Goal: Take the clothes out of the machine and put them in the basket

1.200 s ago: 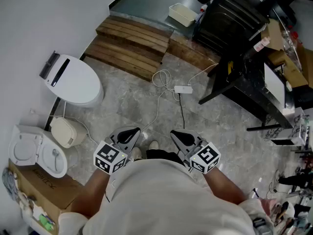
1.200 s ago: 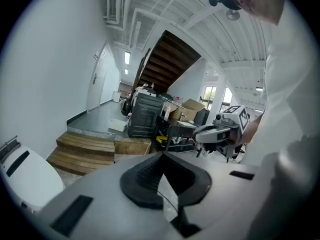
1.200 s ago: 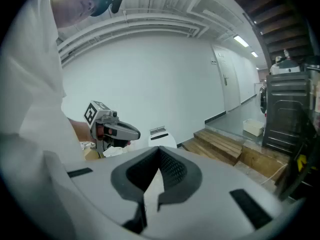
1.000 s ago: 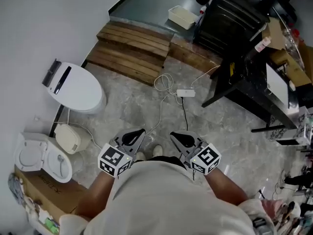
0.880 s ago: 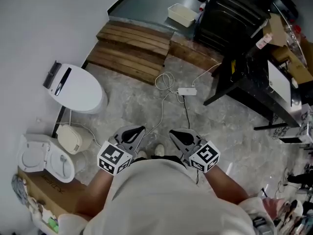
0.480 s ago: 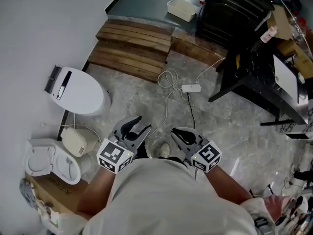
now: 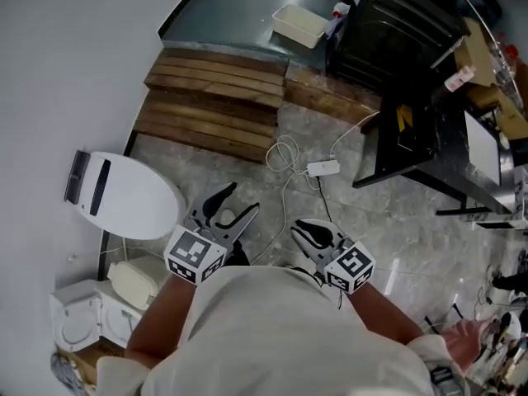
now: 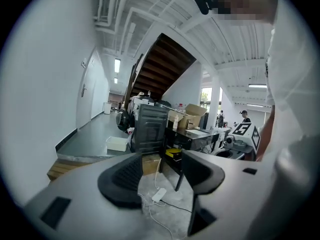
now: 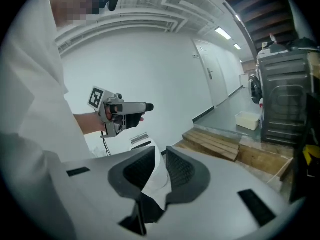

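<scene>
Left tool (image 7: 238, 202) and right tool (image 7: 302, 228) are both opening, empty (right only narrowly).

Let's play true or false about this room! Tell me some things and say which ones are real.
1. A white power strip lies on the floor. True.
2. The wooden steps are painted blue. False: they are plain brown wood.
3. The left gripper is holding a shirt. False: its jaws are opening, with nothing between them.
4. A white tray sits beside the black cabinet. True.
</scene>
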`<state>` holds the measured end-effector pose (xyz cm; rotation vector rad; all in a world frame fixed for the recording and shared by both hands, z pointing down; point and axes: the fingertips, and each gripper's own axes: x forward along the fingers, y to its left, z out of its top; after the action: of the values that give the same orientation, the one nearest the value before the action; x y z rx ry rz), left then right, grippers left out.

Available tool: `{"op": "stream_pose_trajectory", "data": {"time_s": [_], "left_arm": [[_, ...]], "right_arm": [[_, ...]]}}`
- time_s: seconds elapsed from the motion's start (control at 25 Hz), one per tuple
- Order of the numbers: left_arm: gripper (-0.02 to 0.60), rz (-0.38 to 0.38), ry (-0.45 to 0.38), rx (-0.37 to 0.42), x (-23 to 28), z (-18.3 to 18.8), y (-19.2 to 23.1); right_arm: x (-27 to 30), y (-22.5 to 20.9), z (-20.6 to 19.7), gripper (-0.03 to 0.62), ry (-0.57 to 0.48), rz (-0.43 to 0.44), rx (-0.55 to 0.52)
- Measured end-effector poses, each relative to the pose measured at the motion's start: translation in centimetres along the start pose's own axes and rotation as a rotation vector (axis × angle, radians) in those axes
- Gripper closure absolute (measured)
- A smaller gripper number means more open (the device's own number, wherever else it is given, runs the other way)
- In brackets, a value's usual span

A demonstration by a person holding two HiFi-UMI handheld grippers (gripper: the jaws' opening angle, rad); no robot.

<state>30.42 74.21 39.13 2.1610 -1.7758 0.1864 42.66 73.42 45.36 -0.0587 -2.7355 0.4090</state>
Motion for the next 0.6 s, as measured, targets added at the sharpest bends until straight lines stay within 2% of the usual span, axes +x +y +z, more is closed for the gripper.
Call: {"op": "stream_pose_trajectory", "data": {"time_s": [0.16,0.28,0.44,0.6], "left_arm": [[0.345,-0.03,0.016,0.006,-0.1,2.0,9.5],[0.345,-0.049,0.037,0.048,0.3,3.4,14.6],[0.345,-0.037,0.024,0.048,1.5,5.1,19.6],[0.345,-0.025,-0.002,0.019,2.5,6.0,22.7]], "right_arm": [[8.6,-1.5,5.1,0.545,0.021,-0.02,-0.022],[13.1,-2.0,8.7,0.545,0.005,-0.039,-0.037],[17.2,-3.5,11.4,0.546,0.011,-0.045,-0.037],[19.6,-5.0,12.9,0.546,0.023,-0.039,-0.032]]}}
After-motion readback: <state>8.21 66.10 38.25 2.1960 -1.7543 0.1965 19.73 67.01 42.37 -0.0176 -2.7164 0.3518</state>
